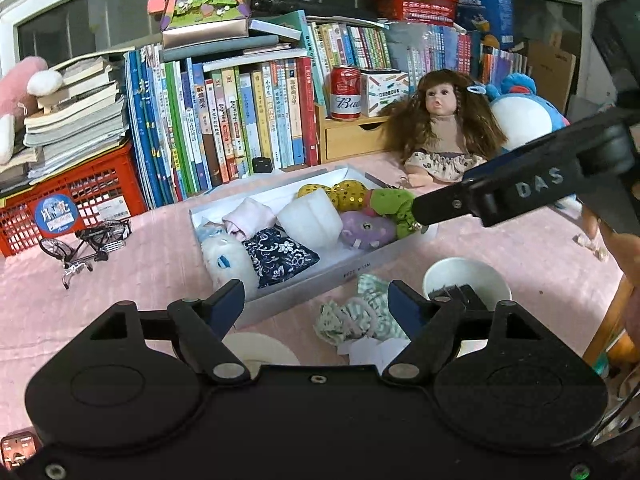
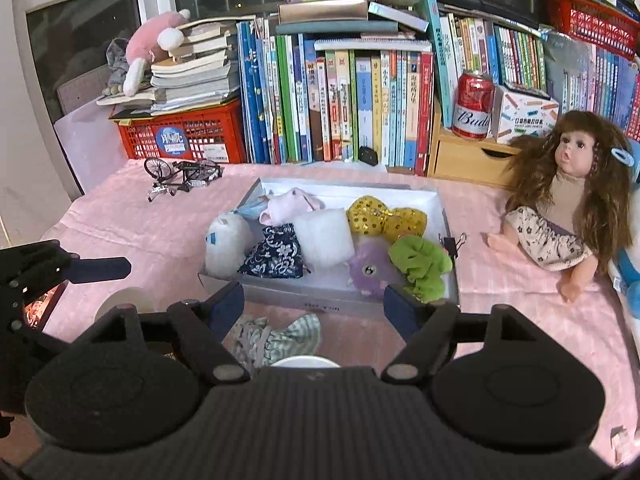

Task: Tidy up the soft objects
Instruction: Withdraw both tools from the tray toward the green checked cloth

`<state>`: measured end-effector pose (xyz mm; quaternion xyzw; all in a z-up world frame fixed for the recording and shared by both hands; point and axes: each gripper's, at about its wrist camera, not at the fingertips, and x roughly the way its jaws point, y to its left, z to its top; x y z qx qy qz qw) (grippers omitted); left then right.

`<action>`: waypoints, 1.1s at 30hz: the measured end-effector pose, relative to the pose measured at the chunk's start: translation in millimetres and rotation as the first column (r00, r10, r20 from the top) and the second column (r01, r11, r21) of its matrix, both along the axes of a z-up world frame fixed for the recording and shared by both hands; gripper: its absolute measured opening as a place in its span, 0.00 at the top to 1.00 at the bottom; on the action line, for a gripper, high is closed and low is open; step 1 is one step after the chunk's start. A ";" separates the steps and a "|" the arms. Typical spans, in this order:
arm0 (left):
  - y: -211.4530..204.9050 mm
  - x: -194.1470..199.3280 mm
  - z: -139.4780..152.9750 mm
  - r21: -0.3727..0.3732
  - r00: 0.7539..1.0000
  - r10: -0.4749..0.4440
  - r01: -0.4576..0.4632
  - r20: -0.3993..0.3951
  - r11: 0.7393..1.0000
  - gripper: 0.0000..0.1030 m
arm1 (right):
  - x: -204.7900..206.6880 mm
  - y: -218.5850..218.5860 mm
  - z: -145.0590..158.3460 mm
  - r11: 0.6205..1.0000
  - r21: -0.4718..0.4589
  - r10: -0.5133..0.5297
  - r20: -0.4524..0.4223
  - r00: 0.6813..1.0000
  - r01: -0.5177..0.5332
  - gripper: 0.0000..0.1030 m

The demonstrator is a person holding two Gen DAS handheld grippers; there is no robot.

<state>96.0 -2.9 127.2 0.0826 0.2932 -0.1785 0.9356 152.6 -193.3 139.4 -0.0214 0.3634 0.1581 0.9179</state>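
A shallow white box [image 2: 444, 216] sits on the pink cloth and holds several soft items: a white plush [image 2: 228, 244], a navy floral pouch [image 2: 276, 256], a white cushion [image 2: 326, 236], yellow sequin pieces [image 2: 384, 216], a purple plush [image 2: 370, 270] and a green scrunchie [image 2: 420, 262]. A green striped cloth [image 1: 352, 314] lies on the table in front of the box. My left gripper [image 1: 316, 304] is open above it, with the cloth seen between the fingers but not pressed. My right gripper [image 2: 314, 306] is open and empty at the box's near edge, and in the left wrist view its finger [image 1: 444, 202] reaches to the green scrunchie [image 1: 394, 202].
A long-haired doll [image 2: 568, 200] sits right of the box, with a blue plush [image 1: 520, 104] behind it. A white cup [image 1: 466, 280] stands near the striped cloth. A model bicycle [image 2: 180, 174] is at the far left. Books, a red crate [image 2: 180, 136] and a can [image 2: 474, 104] line the back.
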 end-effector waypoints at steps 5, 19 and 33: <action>-2.8 -16.4 -6.9 0.007 1.000 -0.014 0.014 0.020 1.000 0.33 | 4.4 6.3 -8.8 1.000 -0.016 0.006 -0.031 0.999 -0.007 0.17; -19.9 -69.1 -59.4 -0.032 0.999 -0.043 0.043 -0.002 0.999 0.67 | 19.6 33.0 -28.9 0.996 -0.051 0.063 -0.127 0.990 -0.070 0.24; -36.4 -56.2 -104.6 -0.152 0.975 0.220 -0.212 0.038 0.965 0.63 | 41.8 54.4 -50.1 0.992 -0.092 0.065 -0.236 0.970 -0.089 0.43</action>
